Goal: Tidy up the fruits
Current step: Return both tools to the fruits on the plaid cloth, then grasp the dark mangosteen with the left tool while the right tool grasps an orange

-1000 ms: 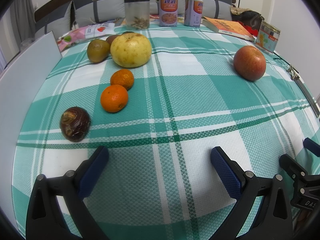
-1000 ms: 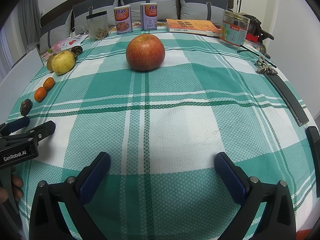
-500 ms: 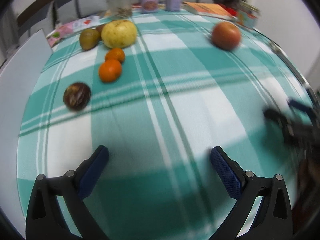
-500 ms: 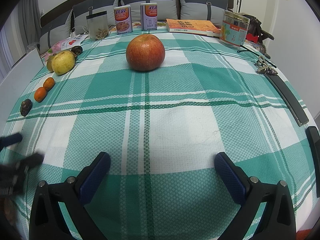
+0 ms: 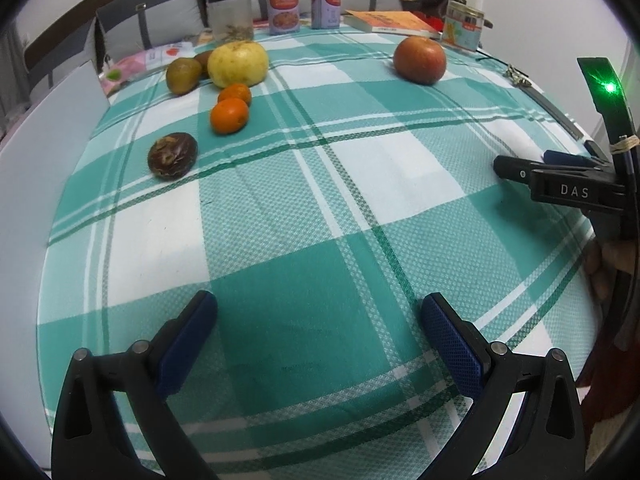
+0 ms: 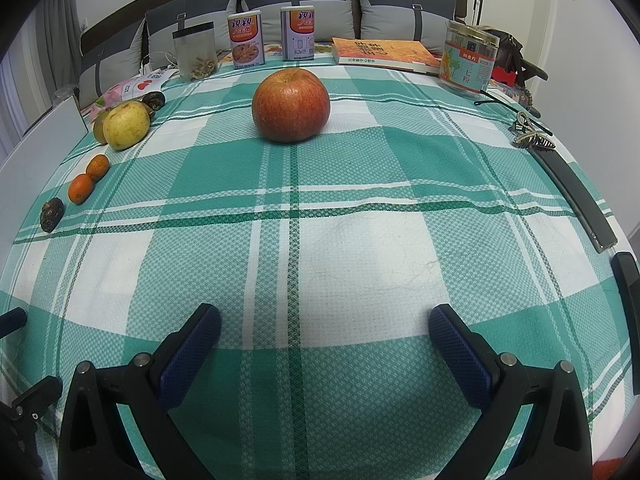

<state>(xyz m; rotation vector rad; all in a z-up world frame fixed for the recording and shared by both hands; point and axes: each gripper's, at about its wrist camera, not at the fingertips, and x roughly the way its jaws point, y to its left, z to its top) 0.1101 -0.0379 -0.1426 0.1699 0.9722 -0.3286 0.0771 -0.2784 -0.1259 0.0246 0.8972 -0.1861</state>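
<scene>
Both jaws spread wide, empty, red apple (image 6: 291,106) well ahead.

Each tool is black plastic with two blue textured pads and silver screws: the left tool (image 5: 318,334) and the right tool (image 6: 325,340). At the left view's right edge, white "DAS" lettering and a green light.

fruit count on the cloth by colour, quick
Red: 1, the apple
Yellow: 1, the big pear-like fruit
Orange: 2, the near one and the far one
Green-brown: 1, beside the yellow one
Dark brown: 2, the near one and the far one
Total: 7
</scene>
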